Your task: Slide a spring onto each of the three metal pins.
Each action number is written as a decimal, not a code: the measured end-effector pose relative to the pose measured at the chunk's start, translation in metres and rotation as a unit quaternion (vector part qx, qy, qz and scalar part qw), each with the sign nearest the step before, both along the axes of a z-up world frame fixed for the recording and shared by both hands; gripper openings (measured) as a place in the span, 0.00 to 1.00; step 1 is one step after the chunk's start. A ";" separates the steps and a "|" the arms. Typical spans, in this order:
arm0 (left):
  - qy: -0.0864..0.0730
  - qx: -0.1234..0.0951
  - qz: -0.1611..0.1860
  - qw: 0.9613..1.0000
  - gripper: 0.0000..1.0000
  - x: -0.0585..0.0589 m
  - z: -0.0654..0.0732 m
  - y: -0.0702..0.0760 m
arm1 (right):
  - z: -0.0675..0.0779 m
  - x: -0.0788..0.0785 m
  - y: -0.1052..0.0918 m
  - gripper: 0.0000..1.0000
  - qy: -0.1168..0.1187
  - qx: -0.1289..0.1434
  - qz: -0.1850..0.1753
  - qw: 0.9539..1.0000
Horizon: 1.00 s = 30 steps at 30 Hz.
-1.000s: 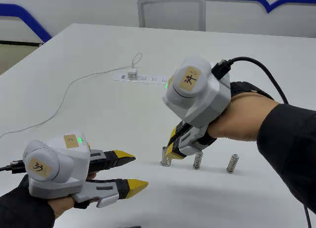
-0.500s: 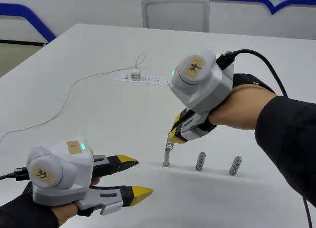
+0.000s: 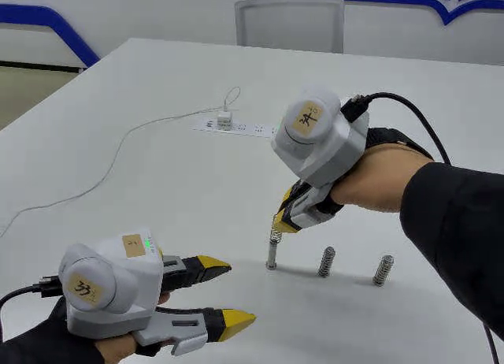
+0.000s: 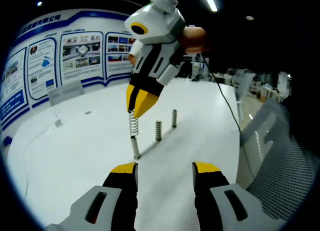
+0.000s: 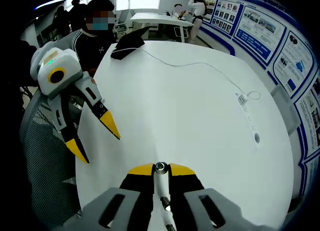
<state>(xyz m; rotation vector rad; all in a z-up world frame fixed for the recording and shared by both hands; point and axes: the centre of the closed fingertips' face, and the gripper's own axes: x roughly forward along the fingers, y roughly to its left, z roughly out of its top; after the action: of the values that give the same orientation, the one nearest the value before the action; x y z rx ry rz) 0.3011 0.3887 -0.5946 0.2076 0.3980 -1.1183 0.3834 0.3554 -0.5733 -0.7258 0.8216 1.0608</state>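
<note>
Spring (image 3: pixel 275 237) is clamped at its top coil in the jaws of the right gripper (image 3: pixel 280 223). Its lower coils are already round the upper end of the leftmost pin (image 3: pixel 272 260). Right of that pin, a second spring (image 3: pixel 326 261) and a third spring (image 3: pixel 383 269) sit fully seated on theirs. The left gripper (image 3: pixel 239 293) hovers near that pin on its left, jaws apart and empty. Judged step: seating the last spring. Next move calls for a straight push down that pin, then release.

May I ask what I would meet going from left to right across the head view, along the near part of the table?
The left tongs, open → first pin with its spring pinched at the top by the right tongs → second pin wearing a spring → third pin wearing a spring.
</note>
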 end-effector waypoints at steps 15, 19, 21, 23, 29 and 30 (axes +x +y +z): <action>0.001 0.001 0.007 1.000 0.45 0.001 -0.002 0.002 | -0.013 0.004 0.001 0.11 0.013 -0.007 0.001 1.000; 0.001 0.002 0.007 1.000 0.45 0.001 -0.003 0.002 | -0.018 0.005 0.002 0.11 0.016 -0.008 0.000 1.000; 0.001 0.003 0.007 1.000 0.45 0.001 -0.003 0.002 | -0.022 0.004 0.002 0.11 0.020 -0.009 -0.001 1.000; 0.001 0.004 0.006 1.000 0.45 0.001 -0.003 0.002 | -0.026 0.004 0.002 0.11 0.023 -0.011 -0.002 1.000; 0.002 0.005 0.007 1.000 0.45 0.001 -0.004 0.002 | -0.035 0.004 0.001 0.11 0.029 -0.013 -0.005 0.999; 0.002 0.006 0.008 1.000 0.45 0.001 -0.005 0.003 | -0.036 0.004 0.001 0.11 0.031 -0.013 -0.006 0.999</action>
<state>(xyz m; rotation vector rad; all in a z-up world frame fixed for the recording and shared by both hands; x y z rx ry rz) 0.3021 0.3913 -0.5993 0.2120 0.4094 -1.1016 0.3878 0.3564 -0.6098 -0.7124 0.8932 1.0682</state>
